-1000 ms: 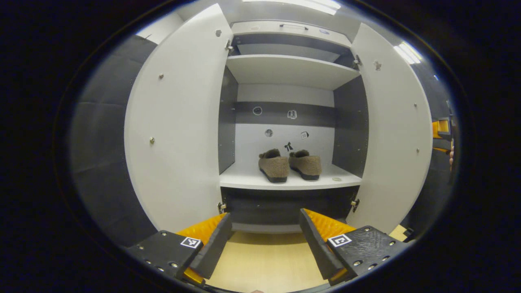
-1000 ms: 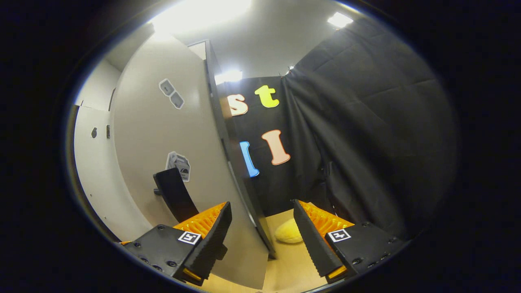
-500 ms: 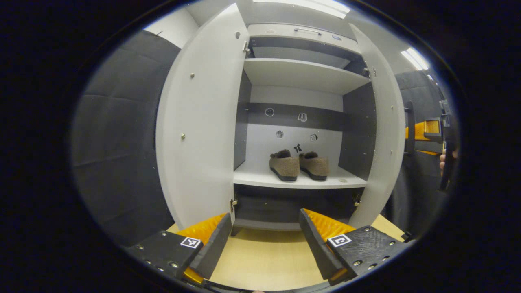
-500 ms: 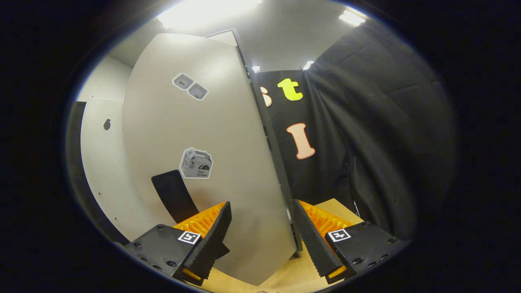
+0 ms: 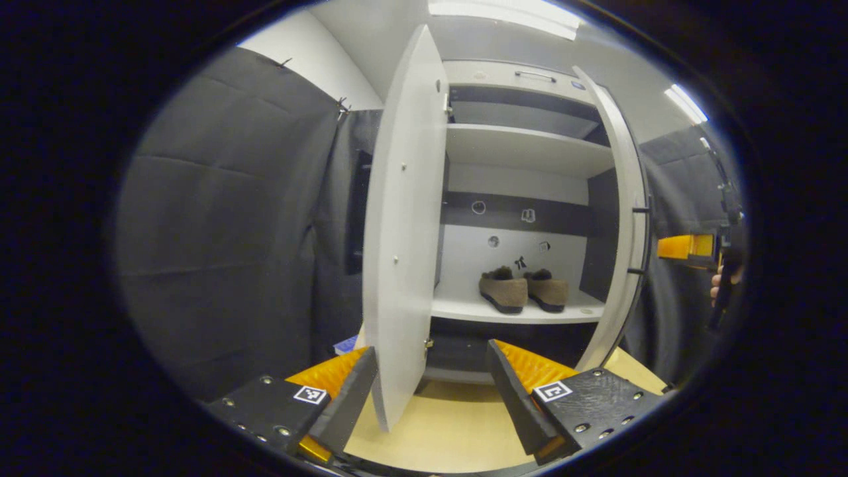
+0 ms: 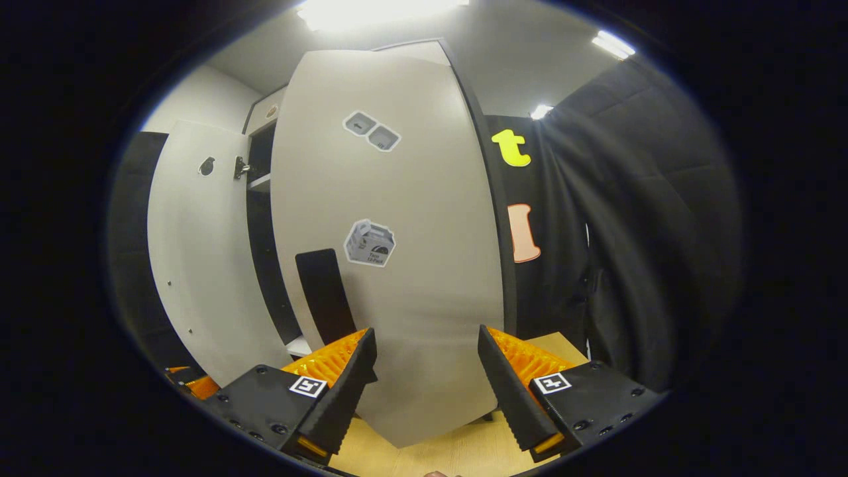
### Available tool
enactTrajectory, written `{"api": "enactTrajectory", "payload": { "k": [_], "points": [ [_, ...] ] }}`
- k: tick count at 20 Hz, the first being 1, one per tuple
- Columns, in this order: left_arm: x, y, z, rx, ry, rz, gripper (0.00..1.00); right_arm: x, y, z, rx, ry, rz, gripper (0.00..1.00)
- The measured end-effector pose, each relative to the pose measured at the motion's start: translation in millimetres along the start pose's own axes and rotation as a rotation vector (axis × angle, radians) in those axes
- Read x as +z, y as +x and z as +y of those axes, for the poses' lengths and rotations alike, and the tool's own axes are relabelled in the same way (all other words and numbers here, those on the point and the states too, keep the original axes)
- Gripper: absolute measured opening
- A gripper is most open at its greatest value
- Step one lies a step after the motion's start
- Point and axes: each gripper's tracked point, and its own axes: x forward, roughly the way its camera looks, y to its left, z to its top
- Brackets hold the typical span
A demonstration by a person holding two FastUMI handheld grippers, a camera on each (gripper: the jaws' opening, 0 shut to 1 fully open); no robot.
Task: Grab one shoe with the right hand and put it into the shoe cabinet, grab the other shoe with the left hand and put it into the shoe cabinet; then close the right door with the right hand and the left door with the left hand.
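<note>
Two brown fuzzy shoes stand side by side on the white shelf inside the shoe cabinet. The left door stands wide, seen almost edge-on, and its lower edge falls between the fingers of my open left gripper. The right door is swung partway in. In the right gripper view its outer face, with a black handle and stickers, stands right before my open right gripper. That gripper's orange body and a hand show beside the door.
Black cloth walls hang on both sides of the cabinet. The floor is light wood. An upper shelf and a drawer front sit above the shoes. The left door's inner face shows beyond the right door.
The right door has swung inward from wide open to partly shut, with the right gripper following its outer face. The left gripper has shifted left, so the left door now appears edge-on.
</note>
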Motion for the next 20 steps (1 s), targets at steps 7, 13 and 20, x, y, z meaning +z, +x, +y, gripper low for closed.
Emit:
{"api": "enactTrajectory", "payload": {
  "k": [7, 13, 20],
  "points": [
    [33, 7, 56, 0.113, -0.023, -0.117, 0.96, -54, -14, 7, -0.025, 0.026, 0.091, 0.98],
    [56, 29, 77, 0.118, -0.099, -0.174, 1.00, -85, -30, 7, -0.056, 0.002, 0.140, 0.98],
    [65, 54, 71, -0.021, -0.136, -0.141, 1.00, -119, -51, -1, -0.109, 0.005, 0.198, 0.98]
  ]
}}
